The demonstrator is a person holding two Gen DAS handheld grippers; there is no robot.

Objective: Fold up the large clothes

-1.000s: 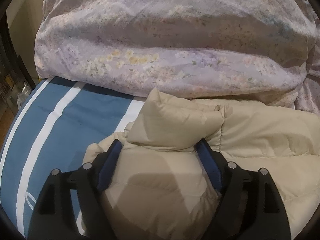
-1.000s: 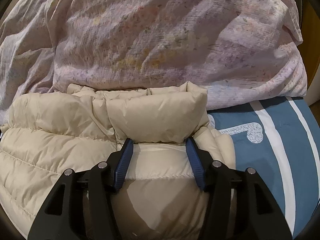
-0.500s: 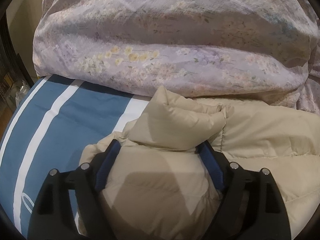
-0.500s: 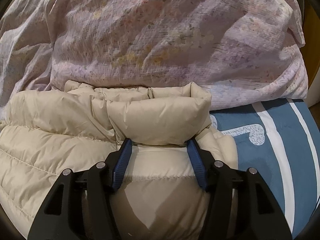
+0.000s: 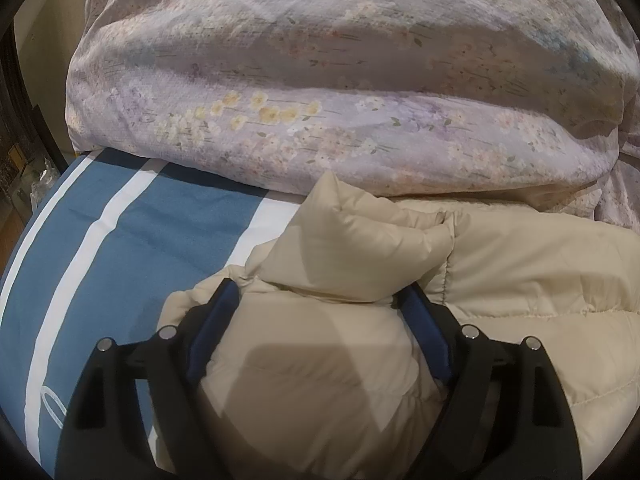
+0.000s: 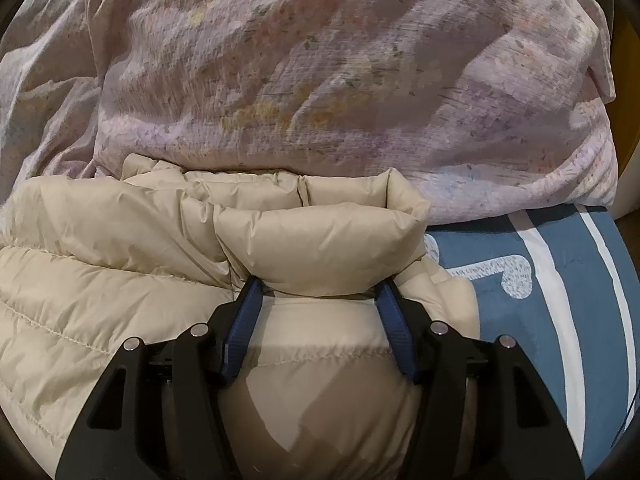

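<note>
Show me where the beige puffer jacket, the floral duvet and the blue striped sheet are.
beige puffer jacket (image 6: 320, 240): right wrist view, on its raised folded edge.
floral duvet (image 5: 320, 80): left wrist view, on the top of the pile.
blue striped sheet (image 5: 160, 232): left wrist view, on a blue band.

Left tool (image 5: 320, 292) and right tool (image 6: 318, 288) both angle downward, blue pads spread apart.
</note>
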